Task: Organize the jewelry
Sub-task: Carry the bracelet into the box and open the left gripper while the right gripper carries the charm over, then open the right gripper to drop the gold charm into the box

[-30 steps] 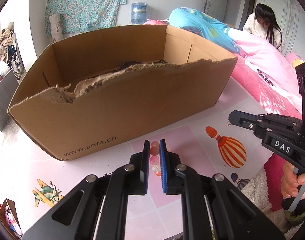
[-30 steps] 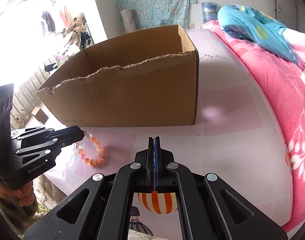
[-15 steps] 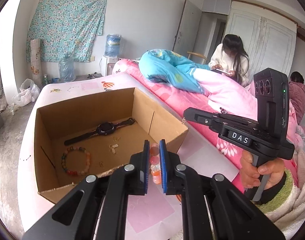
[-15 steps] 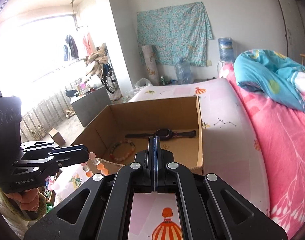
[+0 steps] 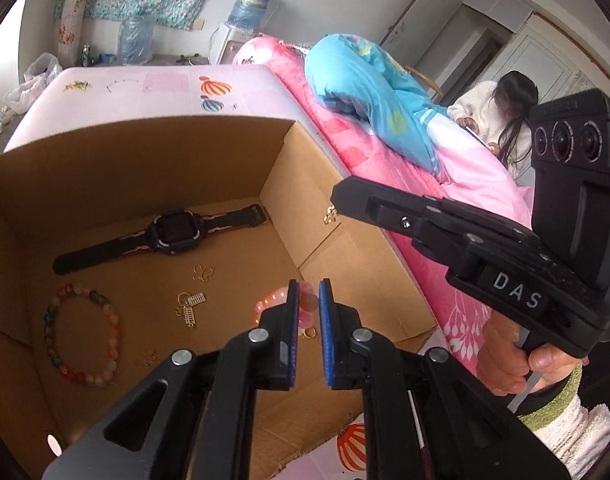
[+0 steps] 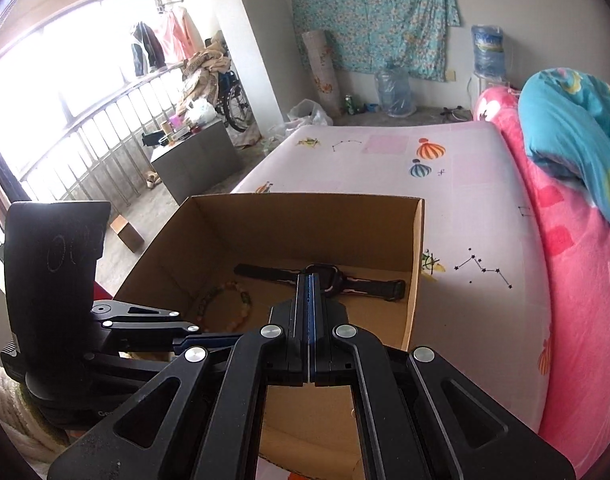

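1. Left gripper [image 5: 306,308]: jaws nearly together, clamped on a pink-orange bead bracelet [image 5: 305,306]. Beads show between the blue pads and bulge out to the left of the left finger.
2. The held bracelet hangs above the inside of the cardboard box [image 5: 209,160], clear of its floor.
3. Just below the left jaws on the box floor: a small gold ring [image 5: 310,333]. To their left: a gold charm [image 5: 189,309]; slightly beyond it, a gold butterfly piece [image 5: 203,273].
4. Further left, flat on the floor: a multicolour bead bracelet [image 5: 79,340]. Beyond the jaws, towards the far wall: a black watch [image 5: 173,233], strap laid out straight.
5. Right gripper [image 6: 310,284]: jaws fully clenched, pads touching. From the left wrist view, a small gold trinket [image 5: 329,214] dangles at its tip; too small to identify.
6. Right gripper also sits above the box, to the right of the left jaws, near the right wall.
7. A hand [image 5: 517,364] with a green-and-white cuff grips the right handle.
8. Box rests on a pale balloon-print sheet [image 6: 465,200]; a pink blanket [image 6: 577,280] lies to the right.
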Available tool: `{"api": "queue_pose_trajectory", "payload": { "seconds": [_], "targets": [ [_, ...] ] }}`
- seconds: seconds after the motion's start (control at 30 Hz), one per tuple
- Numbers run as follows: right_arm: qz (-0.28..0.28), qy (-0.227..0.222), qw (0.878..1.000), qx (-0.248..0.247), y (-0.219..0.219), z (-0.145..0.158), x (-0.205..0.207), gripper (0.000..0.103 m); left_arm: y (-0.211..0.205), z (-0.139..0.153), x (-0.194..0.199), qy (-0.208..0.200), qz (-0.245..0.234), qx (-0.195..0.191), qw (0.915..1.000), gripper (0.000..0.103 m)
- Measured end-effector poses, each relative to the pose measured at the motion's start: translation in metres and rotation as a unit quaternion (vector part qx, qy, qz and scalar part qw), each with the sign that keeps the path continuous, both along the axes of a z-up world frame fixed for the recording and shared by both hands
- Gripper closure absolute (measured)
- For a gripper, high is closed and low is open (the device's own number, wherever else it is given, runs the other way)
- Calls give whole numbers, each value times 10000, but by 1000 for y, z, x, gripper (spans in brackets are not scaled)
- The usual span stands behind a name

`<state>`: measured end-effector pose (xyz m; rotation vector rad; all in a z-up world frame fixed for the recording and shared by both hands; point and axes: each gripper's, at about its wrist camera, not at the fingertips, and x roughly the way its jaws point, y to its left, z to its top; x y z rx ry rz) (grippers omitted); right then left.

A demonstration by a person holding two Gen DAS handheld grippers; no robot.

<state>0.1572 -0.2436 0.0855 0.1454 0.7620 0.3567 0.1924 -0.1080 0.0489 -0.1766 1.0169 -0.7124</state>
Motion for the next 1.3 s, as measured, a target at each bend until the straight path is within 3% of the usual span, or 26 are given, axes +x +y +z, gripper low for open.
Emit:
{"api": "queue_pose_trajectory", "payload": {
  "seconds": [0.1, 0.2, 0.37, 0.53, 0.7, 0.83, 0.9, 1.1, 1.3],
  "targets": [
    [22, 119, 9999, -70, -1, -4, 4, 103, -10, -20, 9, 448, -54, 82, 9989, 93],
    [91, 223, 9996, -147, 0, -5, 11, 103, -6, -24, 10, 537, 29, 54, 9985, 82],
    [310, 547, 9978, -214, 6, -13, 22, 103, 21, -7, 3, 150, 327, -64, 9993, 80],
    [316, 926, 9935, -580, 15, -24, 34, 101, 58, 25, -21, -600, 718, -48, 9956, 73],
    [145, 926, 9923, -810, 17, -24, 40, 99, 101, 52, -49, -1337, 1268, 143, 9828, 53],
    [-42, 751, 9939, -801, 14, -16, 37, 97, 134, 62, -63, -1636, 1688, 419, 9711, 39],
    [-190, 542, 9954, -772, 10, -7, 26, 88, 149, 61, -68, -1688, 1884, 602, 9656, 34],
    [-880, -71, 9957, -279, -24, 13, -27, 60, 186, 39, -75, -1256, 2249, 696, 9637, 23],
    [-1362, 534, 9856, 844, -63, -28, -52, 58, 193, 1, -68, -402, 2206, 325, 9740, 23]
  ]
}}
